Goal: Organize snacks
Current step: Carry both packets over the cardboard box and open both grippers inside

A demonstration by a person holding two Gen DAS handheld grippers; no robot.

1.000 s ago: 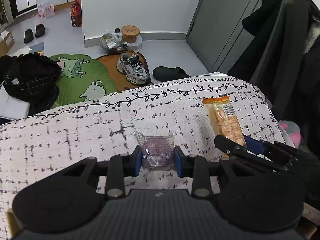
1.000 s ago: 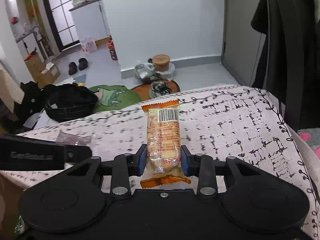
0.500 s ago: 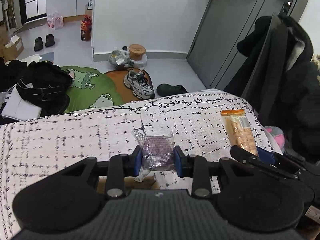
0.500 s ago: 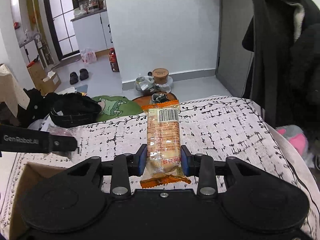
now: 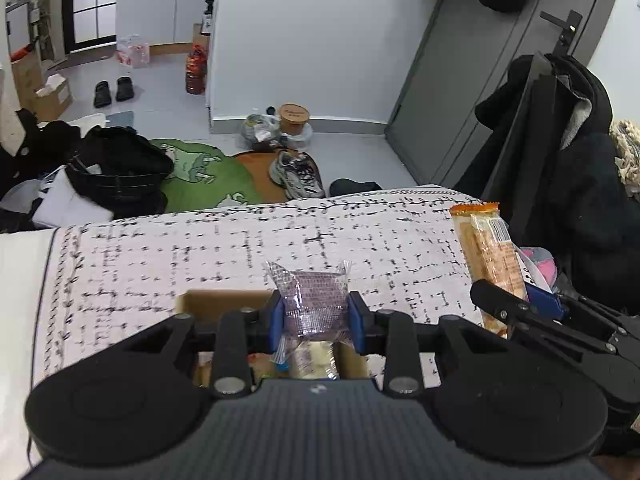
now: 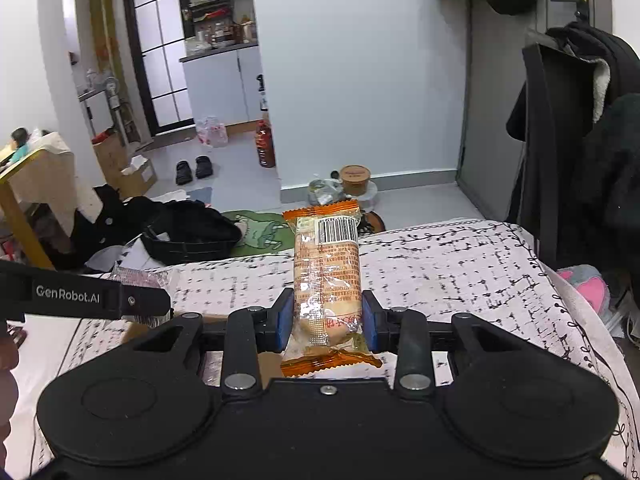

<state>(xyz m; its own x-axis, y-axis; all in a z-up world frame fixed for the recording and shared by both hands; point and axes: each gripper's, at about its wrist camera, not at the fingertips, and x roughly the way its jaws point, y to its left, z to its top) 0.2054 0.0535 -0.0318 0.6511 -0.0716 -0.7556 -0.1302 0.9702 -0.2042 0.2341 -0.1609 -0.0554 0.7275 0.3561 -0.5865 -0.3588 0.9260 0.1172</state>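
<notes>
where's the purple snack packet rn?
Left wrist view, centre: purple packet clamped in the left tool, above the cardboard box on the patterned cloth.

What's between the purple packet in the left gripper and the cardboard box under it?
Nothing visible. The left gripper is shut on the purple packet, directly above the open cardboard box. Only snacks already in the box show below it. The right gripper, shut on the orange packet, sits off to the right.

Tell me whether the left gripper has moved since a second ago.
Yes. The left gripper, shut on the purple packet, has risen and pulled back: the tablecloth's far border sits farther off, and a cardboard box now shows beneath.
</notes>
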